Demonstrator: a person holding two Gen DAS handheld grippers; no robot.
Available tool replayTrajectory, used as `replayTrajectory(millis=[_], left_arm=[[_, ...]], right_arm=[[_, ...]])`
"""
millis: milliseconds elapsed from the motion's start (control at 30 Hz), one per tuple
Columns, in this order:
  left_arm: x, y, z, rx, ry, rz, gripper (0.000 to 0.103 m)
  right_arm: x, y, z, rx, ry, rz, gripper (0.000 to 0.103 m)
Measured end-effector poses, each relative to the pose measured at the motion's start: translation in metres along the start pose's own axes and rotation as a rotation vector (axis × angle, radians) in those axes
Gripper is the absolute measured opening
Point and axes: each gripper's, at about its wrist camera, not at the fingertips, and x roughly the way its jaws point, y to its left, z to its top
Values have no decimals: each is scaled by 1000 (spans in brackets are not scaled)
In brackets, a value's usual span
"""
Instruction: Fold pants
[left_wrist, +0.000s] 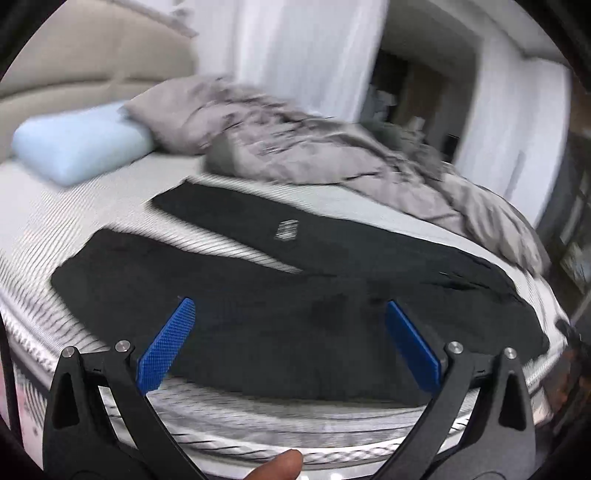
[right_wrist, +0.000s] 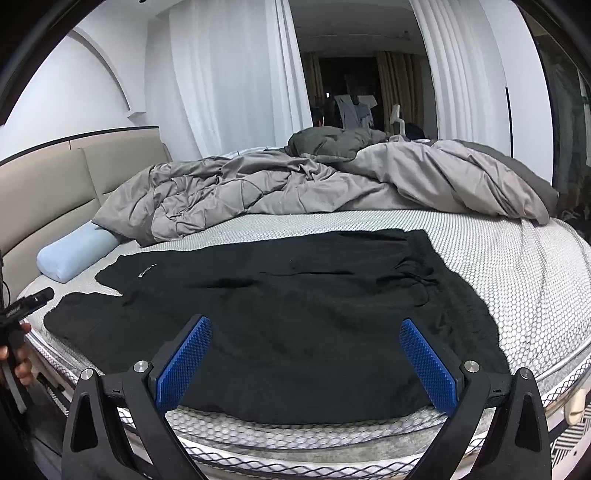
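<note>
Black pants lie spread flat on the white mattress, waistband to the right, both legs pointing left with a gap between them. They also show in the left wrist view, where a small white logo sits on the far leg. My left gripper is open and empty, above the near leg by the bed's front edge. My right gripper is open and empty, above the near part of the pants. The left gripper also shows at the right wrist view's left edge.
A rumpled grey duvet covers the far half of the bed. A light blue pillow lies at the left by the beige headboard. White curtains hang behind. The mattress front edge runs just under both grippers.
</note>
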Motion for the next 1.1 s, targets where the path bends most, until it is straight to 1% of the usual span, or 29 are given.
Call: replayTrajectory(millis=[100,167,233,300,367,400,433,467,500,533,600,633,700,733,767,800,833,867,933,967,1033,1100], left_arm=[[0,52,0,-106,29,84,102],[0,86,-3,-179,52,120,102],[1,120,-8,-245,81,140,102],[6,142,-16,-283,102,137,95],[16,164,-20,-317,137,113,81],[22,175,-21,-344,150,105,76],[27,186,-20,-367,153,111,68],[32,192,-17,-374,147,129,60],[33,198,-13,-358,125,156,57],[31,196,-11,-336,113,168,54],[29,197,-3,-302,81,173,54],[29,194,0,-308,81,171,54],[37,200,6,-319,96,154,54],[45,196,12,-326,117,150,53],[55,203,14,-358,146,145,41],[63,209,16,-387,158,139,34],[69,214,18,-406,157,132,18],[73,217,21,-411,141,137,5],[73,222,28,-405,93,128,2],[67,225,32,-386,60,133,2],[70,229,39,-358,61,148,2],[77,234,43,-369,78,151,2]], right_arm=[[7,-18,-5,44,46,-13,103],[13,-31,-8,103,76,-1,103],[17,-46,-12,159,84,2,103],[20,-53,-14,187,90,-6,103],[23,-60,-15,212,91,-13,103],[25,-61,-15,223,95,-13,103],[27,-62,-15,231,95,-15,103],[29,-62,-15,236,98,-16,103],[32,-62,-14,237,103,-15,103],[35,-62,-13,237,107,-16,103],[36,-61,-13,232,112,-23,103],[37,-60,-12,231,114,-29,103],[39,-61,-11,238,114,-37,103],[41,-62,-11,246,117,-39,103],[42,-63,-11,253,119,-40,103],[44,-64,-11,263,122,-37,103],[46,-67,-12,273,128,-36,103],[46,-70,-12,281,136,-38,103],[46,-79,-13,308,151,-48,103],[42,-83,-13,322,153,-57,102],[27,-93,-15,350,140,-89,101],[8,-110,-22,389,133,-156,101]])
